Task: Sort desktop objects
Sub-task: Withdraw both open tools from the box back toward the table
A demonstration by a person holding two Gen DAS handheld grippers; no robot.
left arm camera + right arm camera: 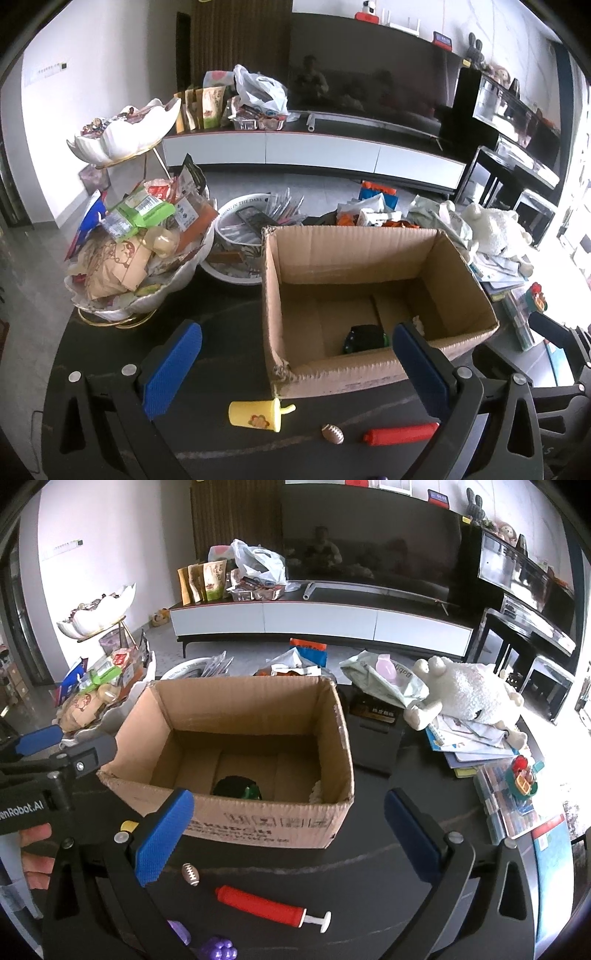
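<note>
The red pump (258,904) lies on the dark bench (369,886), at 6 o'clock below the right tongs (288,834), which stand spread and empty. The small football (190,874) lies at its 10 o'clock. The cardboard box (258,823) stands at 12 o'clock. The left tongs (295,369) are also spread, with the yellow cup (255,413) between them.

We can read only a little here. The round white bowl (236,218) behind the open brown cardboard box (369,373) carries "IN THE DARK" along its rim. The black frame of the left gripper (37,746) reads "nRobot.AI". We see dark printing on the box's front wall, but it is upside down and unreadable.
</note>
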